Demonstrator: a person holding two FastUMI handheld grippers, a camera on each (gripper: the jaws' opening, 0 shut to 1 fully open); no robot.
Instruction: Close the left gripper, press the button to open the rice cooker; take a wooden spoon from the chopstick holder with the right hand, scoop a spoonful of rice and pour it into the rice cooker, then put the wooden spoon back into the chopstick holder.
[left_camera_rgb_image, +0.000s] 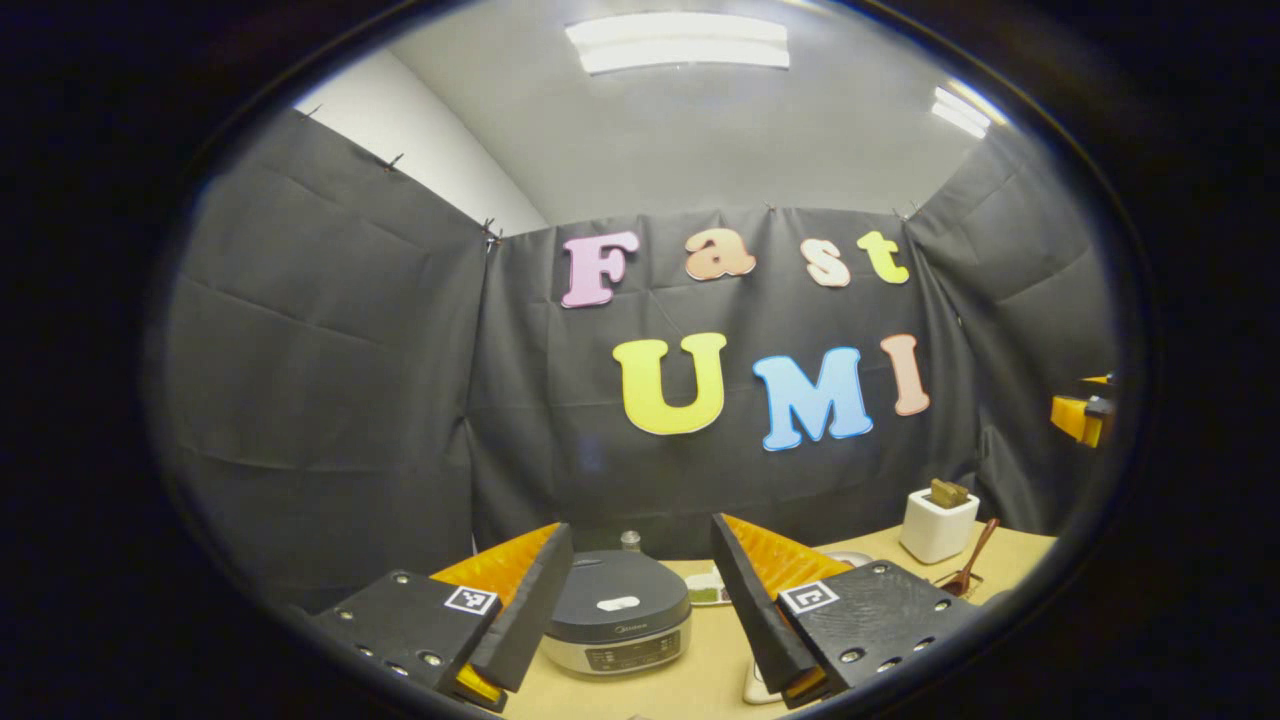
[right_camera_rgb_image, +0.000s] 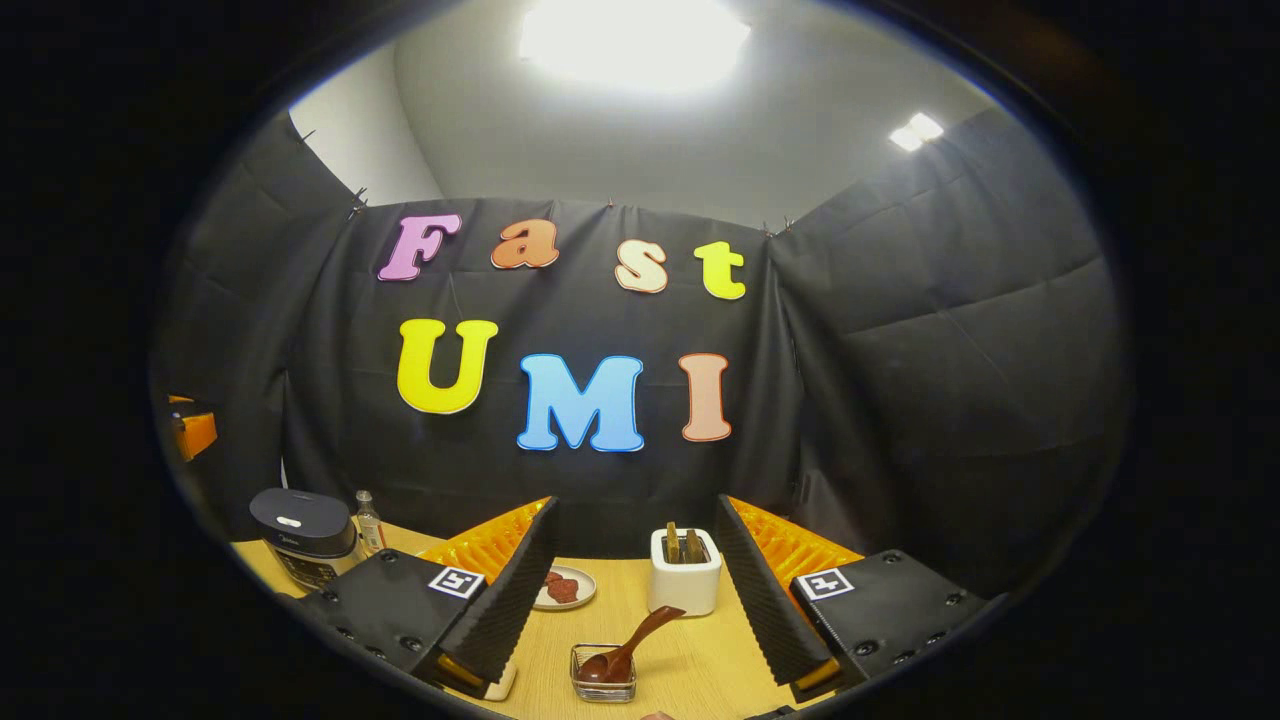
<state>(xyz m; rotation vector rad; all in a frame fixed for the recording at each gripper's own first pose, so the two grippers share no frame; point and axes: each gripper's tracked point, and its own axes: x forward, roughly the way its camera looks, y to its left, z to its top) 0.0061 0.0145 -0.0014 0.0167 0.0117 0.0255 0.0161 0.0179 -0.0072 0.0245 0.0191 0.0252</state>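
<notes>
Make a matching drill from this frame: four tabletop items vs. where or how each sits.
Items:
1 rice cooker
2 wooden spoon
3 chopstick holder
4 small plate

States:
A bowl end resting in a clear glass container
B white, standing upright behind the spoon
C lid shut
D holds reddish food

Pairs: 1-C, 2-A, 3-B, 4-D
</notes>
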